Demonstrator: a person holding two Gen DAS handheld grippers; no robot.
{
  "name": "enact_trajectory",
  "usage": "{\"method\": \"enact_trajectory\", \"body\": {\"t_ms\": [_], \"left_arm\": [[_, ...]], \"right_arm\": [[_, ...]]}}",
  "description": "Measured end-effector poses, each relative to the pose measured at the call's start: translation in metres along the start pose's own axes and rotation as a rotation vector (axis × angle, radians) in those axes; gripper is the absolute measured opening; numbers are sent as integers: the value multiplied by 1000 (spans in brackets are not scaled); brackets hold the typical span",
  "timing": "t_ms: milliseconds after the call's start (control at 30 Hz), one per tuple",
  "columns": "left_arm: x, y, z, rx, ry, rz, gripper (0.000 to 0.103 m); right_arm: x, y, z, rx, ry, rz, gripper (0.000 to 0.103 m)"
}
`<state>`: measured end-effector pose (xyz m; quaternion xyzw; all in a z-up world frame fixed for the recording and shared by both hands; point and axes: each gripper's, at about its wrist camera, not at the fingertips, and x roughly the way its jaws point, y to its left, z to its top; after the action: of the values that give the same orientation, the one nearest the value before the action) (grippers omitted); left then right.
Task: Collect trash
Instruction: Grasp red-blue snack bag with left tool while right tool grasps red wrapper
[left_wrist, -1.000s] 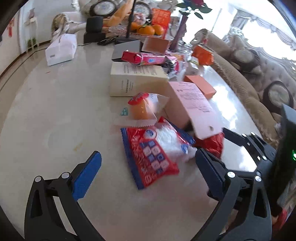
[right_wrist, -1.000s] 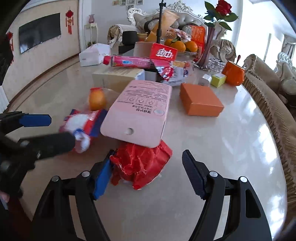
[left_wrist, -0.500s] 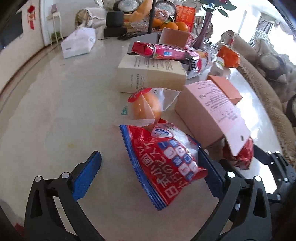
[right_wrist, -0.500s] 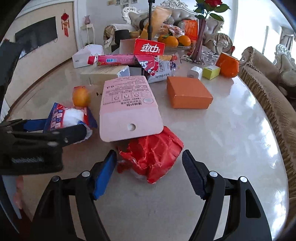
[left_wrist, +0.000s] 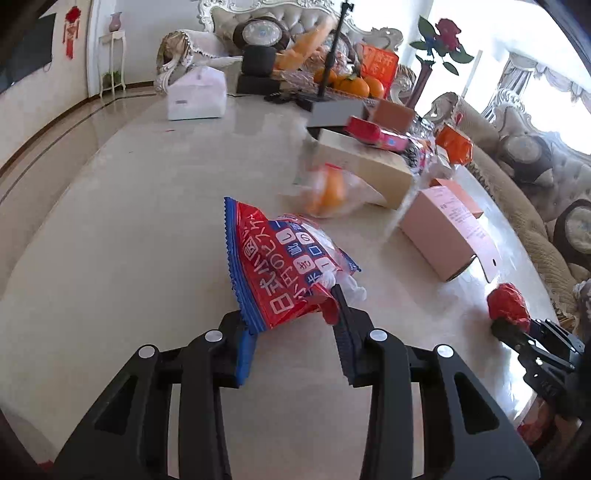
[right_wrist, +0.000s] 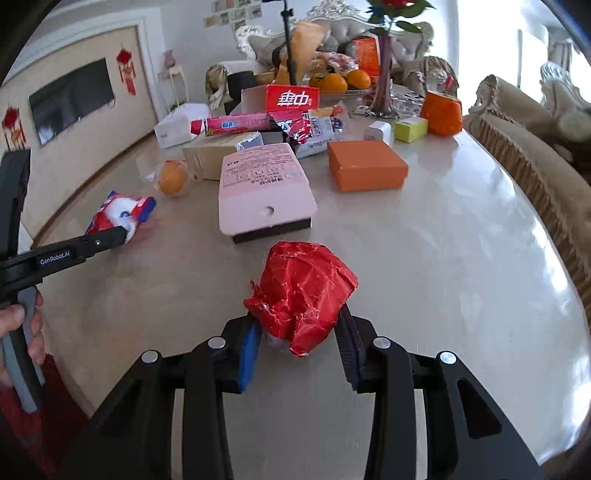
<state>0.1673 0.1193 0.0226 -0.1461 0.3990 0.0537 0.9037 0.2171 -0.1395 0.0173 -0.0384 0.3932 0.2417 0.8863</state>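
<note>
A red and blue snack bag (left_wrist: 280, 266) with white pieces inside stands tilted up off the marble table (left_wrist: 129, 240). My left gripper (left_wrist: 291, 317) grips its lower edge, with the jaws closing and both pads pressing the film. In the right wrist view, a crumpled red wrapper (right_wrist: 303, 288) sits between the pads of my right gripper (right_wrist: 299, 328), whose jaws are also closing and squeeze it. The same view shows the left gripper (right_wrist: 118, 232) holding the snack bag (right_wrist: 122, 210) at the far left, with a hand on its handle.
Just beyond the red wrapper lies a pink box (right_wrist: 262, 184) with an open flap. An orange box (right_wrist: 365, 166), a bagged orange (right_wrist: 171, 177), a beige carton (right_wrist: 210, 155) and snack packs crowd the table's middle. A white tissue box (left_wrist: 195, 92) stands far back. A sofa (right_wrist: 535, 166) lines the right edge.
Both grippers went from wide open to closed on their items. The snack bag now tilts up in the left jaws. The red wrapper has come out from under the pink box's flap.
</note>
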Motion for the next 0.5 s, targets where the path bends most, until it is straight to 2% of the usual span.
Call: {"method": "enact_trajectory", "body": {"t_ms": [33, 100, 200, 233, 300, 400, 500], "left_arm": [[-1, 6, 1, -11, 1, -39, 37], [-4, 9, 1, -9, 0, -22, 37], [-17, 3, -1, 22, -46, -34, 29], [-21, 2, -1, 21, -57, -52, 26], [-28, 1, -1, 9, -66, -122, 26], [-33, -3, -1, 43, -79, -136, 26], [-18, -3, 3, 42, -29, -119, 26]], "right_arm": [[-1, -1, 0, 6, -1, -1, 36], [-4, -3, 0, 23, -10, -16, 35], [-8, -5, -1, 49, -23, 6, 35], [-10, -6, -1, 59, -25, 17, 35], [-14, -8, -4, 77, -30, 43, 35], [-18, -11, -6, 92, -42, 53, 35], [-11, -14, -7, 108, -24, 43, 35]]}}
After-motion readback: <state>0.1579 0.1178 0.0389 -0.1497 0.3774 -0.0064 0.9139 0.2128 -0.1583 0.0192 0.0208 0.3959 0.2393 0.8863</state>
